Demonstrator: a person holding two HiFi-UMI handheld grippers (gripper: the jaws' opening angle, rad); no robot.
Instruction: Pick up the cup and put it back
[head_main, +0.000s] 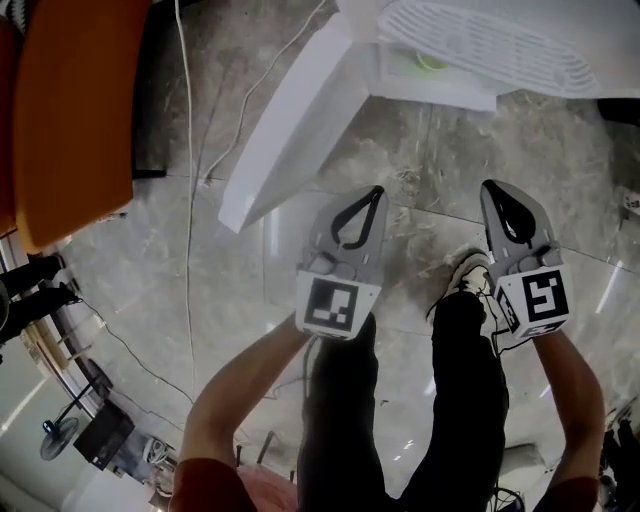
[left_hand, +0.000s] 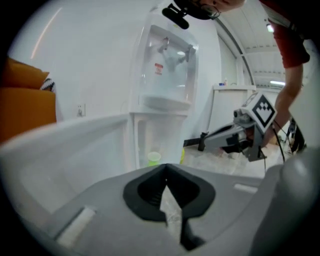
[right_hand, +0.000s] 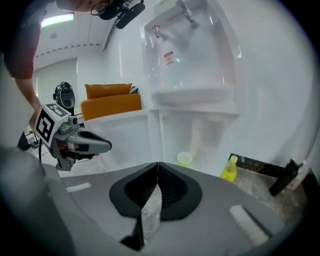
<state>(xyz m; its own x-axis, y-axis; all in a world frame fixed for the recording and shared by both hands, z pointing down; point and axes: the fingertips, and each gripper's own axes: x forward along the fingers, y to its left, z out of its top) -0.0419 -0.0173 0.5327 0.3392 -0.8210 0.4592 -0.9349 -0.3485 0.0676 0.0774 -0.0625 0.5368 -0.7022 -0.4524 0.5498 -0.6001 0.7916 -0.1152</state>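
A small green cup (head_main: 430, 62) (left_hand: 154, 158) (right_hand: 184, 159) stands inside the open lower cabinet of a white water dispenser (left_hand: 167, 65) (right_hand: 195, 55). Both grippers hang in front of the cabinet, well short of the cup. My left gripper (head_main: 375, 190) (left_hand: 166, 167) is shut with nothing between its jaws. My right gripper (head_main: 492, 187) (right_hand: 158, 165) is also shut and empty, its tips meeting. Each gripper shows in the other's view, the right gripper (left_hand: 240, 135) level with the left gripper (right_hand: 75, 140).
The white cabinet door (head_main: 290, 120) (left_hand: 65, 150) stands swung open on the left. A yellow bottle (right_hand: 229, 169) and a black bottle (right_hand: 285, 185) stand on the floor right of the cabinet. An orange sofa (head_main: 70, 110) (right_hand: 110, 102) is at the left. A cable (head_main: 188, 200) runs over the marble floor.
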